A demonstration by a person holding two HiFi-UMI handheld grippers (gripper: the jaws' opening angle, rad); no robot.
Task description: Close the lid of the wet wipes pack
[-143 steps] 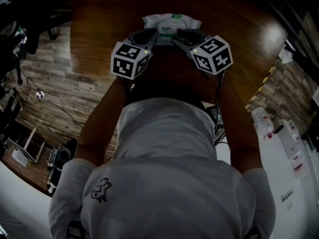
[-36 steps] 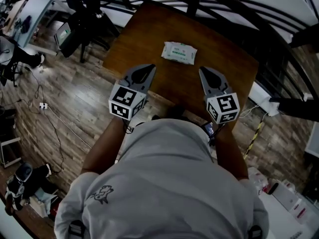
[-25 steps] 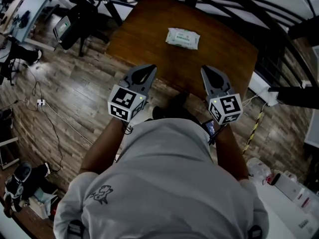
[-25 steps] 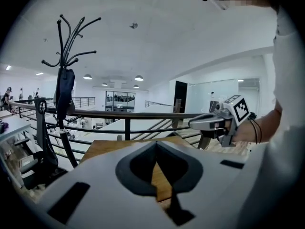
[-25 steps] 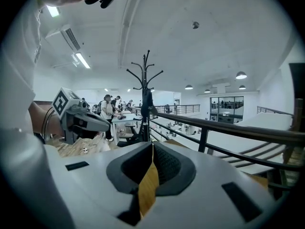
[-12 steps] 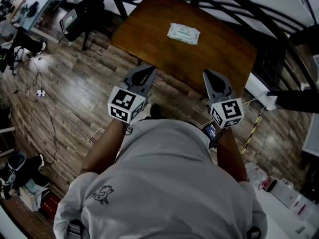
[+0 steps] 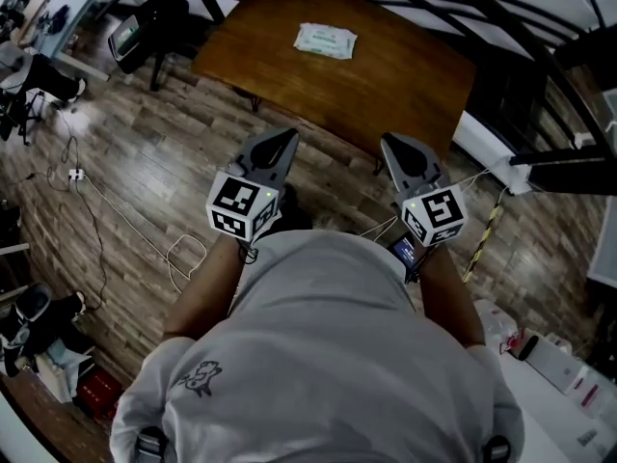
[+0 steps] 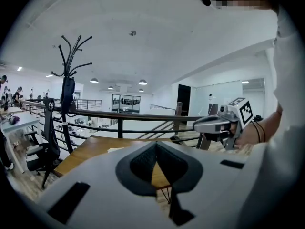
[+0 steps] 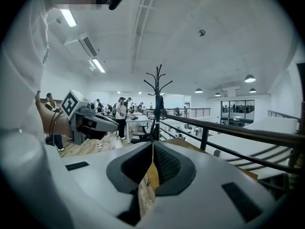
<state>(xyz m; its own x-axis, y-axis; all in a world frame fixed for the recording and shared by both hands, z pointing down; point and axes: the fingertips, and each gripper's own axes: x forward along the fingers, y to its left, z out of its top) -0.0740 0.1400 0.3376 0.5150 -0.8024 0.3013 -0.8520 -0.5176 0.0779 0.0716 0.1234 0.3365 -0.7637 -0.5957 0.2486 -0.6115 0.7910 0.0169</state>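
Note:
The white wet wipes pack (image 7: 326, 40) lies flat on the brown wooden table (image 7: 405, 66) at the top of the head view; it is too small there to tell how its lid stands. Both grippers hang over the wooden floor, well short of the table's near edge. My left gripper (image 7: 286, 139) is shut with nothing in it, and its own view shows the jaws meeting at the tip (image 8: 156, 145). My right gripper (image 7: 392, 143) is shut and empty too, tips together (image 9: 153, 145). Each gripper view shows the other gripper beside it.
A black railing (image 7: 463, 8) runs behind the table. A coat rack (image 8: 69, 80) and an office chair (image 7: 145, 27) stand to the left. Cables (image 7: 183, 254) trail over the floor. White units (image 7: 569, 374) stand at the lower right.
Both grippers have drawn back from the table, side by side and shut. The pack stays on the table and now shows farther off, shifted left in the head view.

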